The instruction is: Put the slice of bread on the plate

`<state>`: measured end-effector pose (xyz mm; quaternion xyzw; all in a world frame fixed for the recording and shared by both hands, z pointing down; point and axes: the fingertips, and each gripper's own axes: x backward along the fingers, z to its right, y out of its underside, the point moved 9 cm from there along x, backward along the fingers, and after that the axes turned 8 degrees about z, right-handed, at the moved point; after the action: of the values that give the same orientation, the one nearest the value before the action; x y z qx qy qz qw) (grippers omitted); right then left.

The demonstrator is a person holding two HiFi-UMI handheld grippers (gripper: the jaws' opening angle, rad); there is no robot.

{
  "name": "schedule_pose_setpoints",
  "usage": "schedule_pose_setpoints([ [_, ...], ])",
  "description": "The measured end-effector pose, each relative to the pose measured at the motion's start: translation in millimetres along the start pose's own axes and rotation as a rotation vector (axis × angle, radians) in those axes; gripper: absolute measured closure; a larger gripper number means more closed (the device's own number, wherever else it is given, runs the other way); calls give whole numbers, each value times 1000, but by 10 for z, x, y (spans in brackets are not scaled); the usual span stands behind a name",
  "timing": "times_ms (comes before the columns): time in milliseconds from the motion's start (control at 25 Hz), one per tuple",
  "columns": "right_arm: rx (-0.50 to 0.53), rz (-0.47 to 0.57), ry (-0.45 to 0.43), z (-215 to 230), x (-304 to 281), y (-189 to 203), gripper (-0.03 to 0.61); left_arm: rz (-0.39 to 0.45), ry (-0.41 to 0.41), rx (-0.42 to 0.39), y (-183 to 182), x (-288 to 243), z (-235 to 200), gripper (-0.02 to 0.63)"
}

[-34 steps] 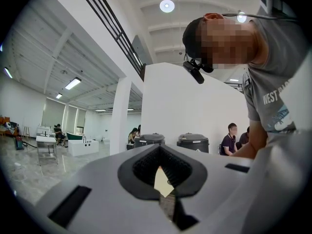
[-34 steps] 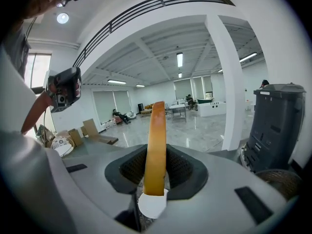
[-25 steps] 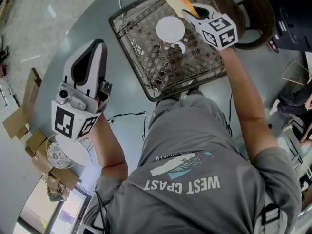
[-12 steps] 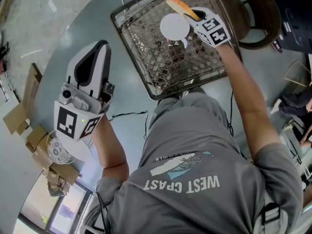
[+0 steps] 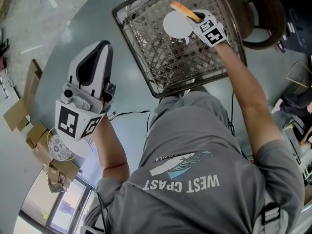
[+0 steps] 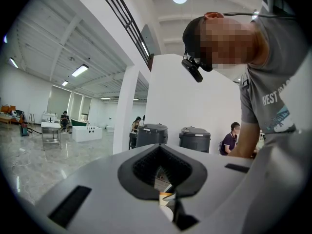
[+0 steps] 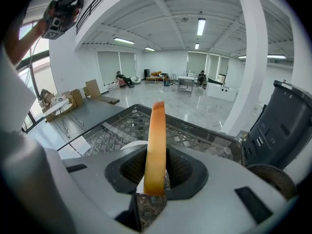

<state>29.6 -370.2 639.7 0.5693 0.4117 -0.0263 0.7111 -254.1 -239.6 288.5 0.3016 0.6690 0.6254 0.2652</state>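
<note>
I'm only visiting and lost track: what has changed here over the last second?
The right gripper, still shut on the bread slice, has sunk toward the white plate in the wire basket. In the head view the slice now overlaps the plate's upper rim. Nothing was taken hold of or let go. The plate, the basket and the empty left gripper kept about their places.
</note>
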Motion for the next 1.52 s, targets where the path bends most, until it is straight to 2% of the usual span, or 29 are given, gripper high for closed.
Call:
schedule_pose_setpoints([
  [600, 290, -101, 34, -257, -314, 176, 486, -19, -11, 30, 136, 108, -109, 606],
  [920, 499, -126, 62, -443, -446, 182, 486, -26, -18, 41, 188, 157, -128, 606],
  [1160, 672, -169, 40, -598, -490, 258, 486, -33, -28, 52, 219, 161, -113, 606],
  [1520, 743, -199, -34, -690, -536, 371, 485, -36, -29, 62, 266, 145, -111, 606],
])
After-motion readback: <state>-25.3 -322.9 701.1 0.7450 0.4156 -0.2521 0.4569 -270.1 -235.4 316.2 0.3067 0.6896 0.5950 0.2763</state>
